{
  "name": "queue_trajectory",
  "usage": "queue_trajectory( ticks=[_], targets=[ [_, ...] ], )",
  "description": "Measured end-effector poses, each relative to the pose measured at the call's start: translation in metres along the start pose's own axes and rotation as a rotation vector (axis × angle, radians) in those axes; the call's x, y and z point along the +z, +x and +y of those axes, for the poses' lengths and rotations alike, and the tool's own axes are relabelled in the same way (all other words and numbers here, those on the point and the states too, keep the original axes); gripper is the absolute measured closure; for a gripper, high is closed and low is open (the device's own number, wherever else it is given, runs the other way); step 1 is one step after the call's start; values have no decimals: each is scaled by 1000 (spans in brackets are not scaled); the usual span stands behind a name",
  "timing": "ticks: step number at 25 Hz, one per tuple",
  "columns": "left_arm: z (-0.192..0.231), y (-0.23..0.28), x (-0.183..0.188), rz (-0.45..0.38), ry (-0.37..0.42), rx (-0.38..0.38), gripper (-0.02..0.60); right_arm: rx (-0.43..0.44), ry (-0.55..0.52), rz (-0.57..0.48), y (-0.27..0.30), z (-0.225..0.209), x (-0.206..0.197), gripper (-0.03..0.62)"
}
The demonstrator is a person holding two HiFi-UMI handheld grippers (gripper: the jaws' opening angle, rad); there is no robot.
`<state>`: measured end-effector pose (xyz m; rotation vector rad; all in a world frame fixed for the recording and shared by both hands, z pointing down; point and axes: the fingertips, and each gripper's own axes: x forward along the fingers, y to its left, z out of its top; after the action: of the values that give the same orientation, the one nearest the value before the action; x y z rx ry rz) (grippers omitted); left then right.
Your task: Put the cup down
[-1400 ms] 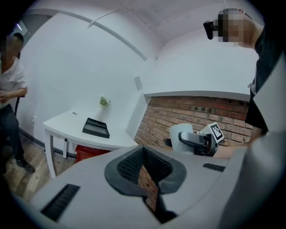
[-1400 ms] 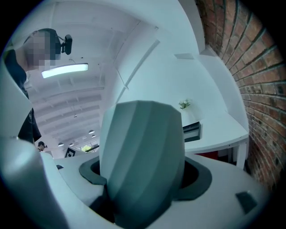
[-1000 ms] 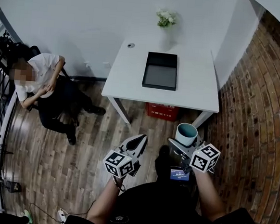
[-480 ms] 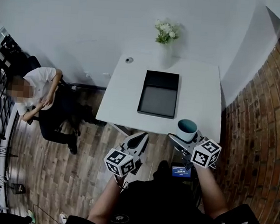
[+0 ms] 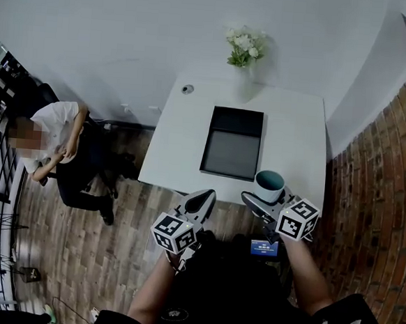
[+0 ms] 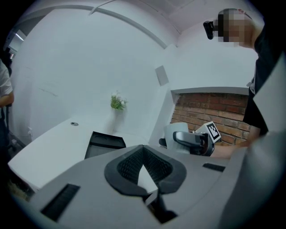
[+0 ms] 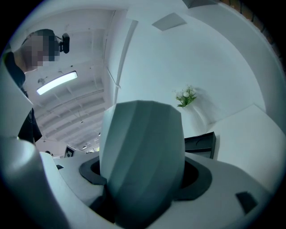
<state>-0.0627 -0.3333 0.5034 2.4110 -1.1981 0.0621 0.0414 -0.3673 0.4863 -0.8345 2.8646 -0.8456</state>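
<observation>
1. The cup [image 5: 269,186] looks hard, smooth and breakable. I think a firm, gentle hold on its side is best.
2. The right tool [image 5: 259,201] grips its side over the counter's [image 5: 178,143] near edge, at 5 o'clock from the black tray [image 5: 232,153].
3. The cup stands straight, mouth up.
4. The left tool [image 5: 200,201] is pinched together and holds nothing.

The person wears a black short-sleeved shirt [image 5: 228,292]. The left gripper [image 5: 201,199] and the right gripper [image 5: 263,197] are grey with black pads; each carries a black-and-white marker cube [image 5: 173,234] before the shirt.
</observation>
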Motion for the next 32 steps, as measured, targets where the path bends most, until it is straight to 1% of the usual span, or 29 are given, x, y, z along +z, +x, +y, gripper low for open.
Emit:
queue_trajectory(
  ticks=[5,11,16,21,32],
  targets=[
    [9,8,12,8,17,-58,574,-48,-3,-24,9,-2,8,200],
    [25,14,22,11,26,-99,574,-80,-17,-50,18,1,15,200],
    [28,19,32,2,40,-129,574,-104,-19,-82,19,-4,27,200],
    [32,18,33,4,42,-135,574,-112,-17,-95,24,-4,31,200],
    [38,16,32,-3,36,-123,574,-99,-24,-82,32,-4,31,200]
  ],
)
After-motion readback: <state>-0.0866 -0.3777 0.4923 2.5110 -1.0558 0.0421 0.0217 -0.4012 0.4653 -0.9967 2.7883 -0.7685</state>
